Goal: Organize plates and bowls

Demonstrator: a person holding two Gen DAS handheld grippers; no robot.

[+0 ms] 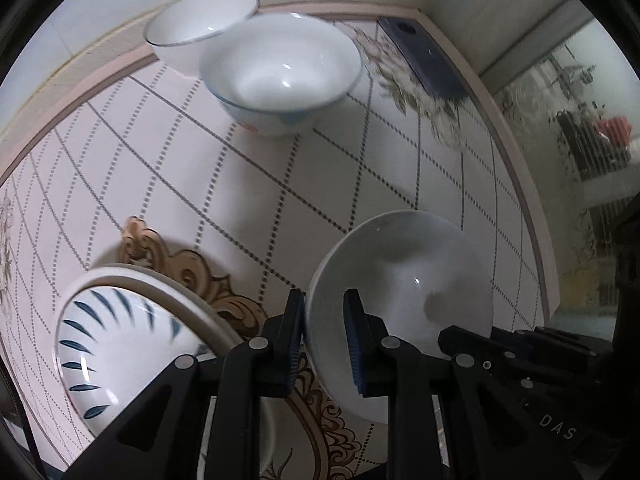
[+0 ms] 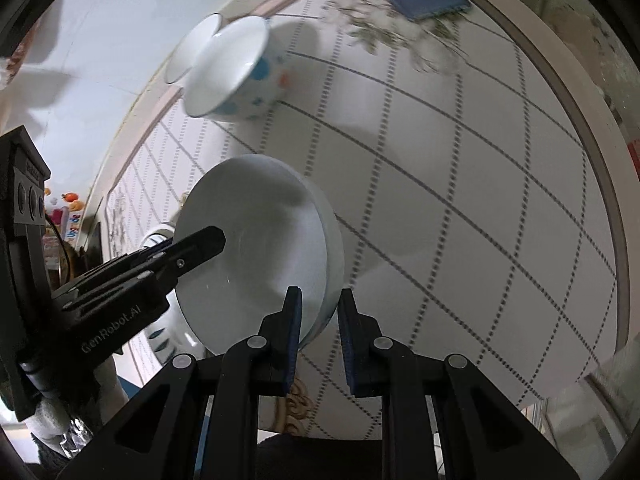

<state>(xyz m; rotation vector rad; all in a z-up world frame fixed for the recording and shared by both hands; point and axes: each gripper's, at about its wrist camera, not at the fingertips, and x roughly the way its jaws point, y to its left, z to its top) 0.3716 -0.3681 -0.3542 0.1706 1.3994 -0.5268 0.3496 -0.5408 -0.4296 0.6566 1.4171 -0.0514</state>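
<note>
Left wrist view | both grippers clamp plain white bowl by opposite rim walls, lifted over counter | left gripper, right gripper jaws nearly together on rim | glazed ceramic: stiff, slippery, breakable, moderately heavy | grip rim squarely.

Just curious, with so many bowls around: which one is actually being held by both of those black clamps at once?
The plain white bowl, with no pattern. The left gripper and right gripper each pinch its rim. The dotted bowl and the blue-rimmed bowl sit untouched on the table.
</note>
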